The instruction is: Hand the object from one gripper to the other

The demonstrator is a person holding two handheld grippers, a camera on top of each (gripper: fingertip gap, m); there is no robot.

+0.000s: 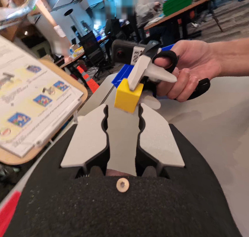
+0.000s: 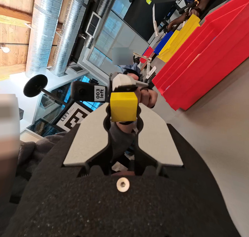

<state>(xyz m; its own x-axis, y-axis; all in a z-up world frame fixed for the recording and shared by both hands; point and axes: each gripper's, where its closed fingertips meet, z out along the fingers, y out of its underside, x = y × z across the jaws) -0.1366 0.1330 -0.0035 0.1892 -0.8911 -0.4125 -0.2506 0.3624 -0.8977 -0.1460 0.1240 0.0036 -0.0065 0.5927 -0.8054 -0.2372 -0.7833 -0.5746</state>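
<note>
- Two views, both centred on one yellow cube [image 1: 127, 97] held in the air above the grey counter [image 1: 202, 136].
- Left wrist view, at 9 o'clock: a printed sheet [image 1: 33, 102] with small blue pictures and lines of blurred writing lies on a wooden board.
- At 11 o'clock, an orange cone [image 1: 88, 79] stands on the floor beyond the counter edge.
- The left gripper [image 1: 123, 106] has its jaws wide, with the cube just past their tips at 12 o'clock; I cannot tell whether they touch it.
- A blue bin [image 1: 121, 74] sits just behind the cube.
- The right gripper [image 1: 141, 95] comes in from 2 o'clock in a bare hand [image 1: 188, 68], its jaws closed on the cube, one above and one below; a white label [image 1: 136, 55] with black characters is on its body.
- Right wrist view, at 9 o'clock: a white card [image 2: 72, 117] bears a black square pattern and a printed word.
- The left gripper's body carries a white tag [image 2: 99, 93] with black print.
- At 2 o'clock, red bins [image 2: 202, 62] and a yellow bin [image 2: 179, 39] line the counter.
</note>
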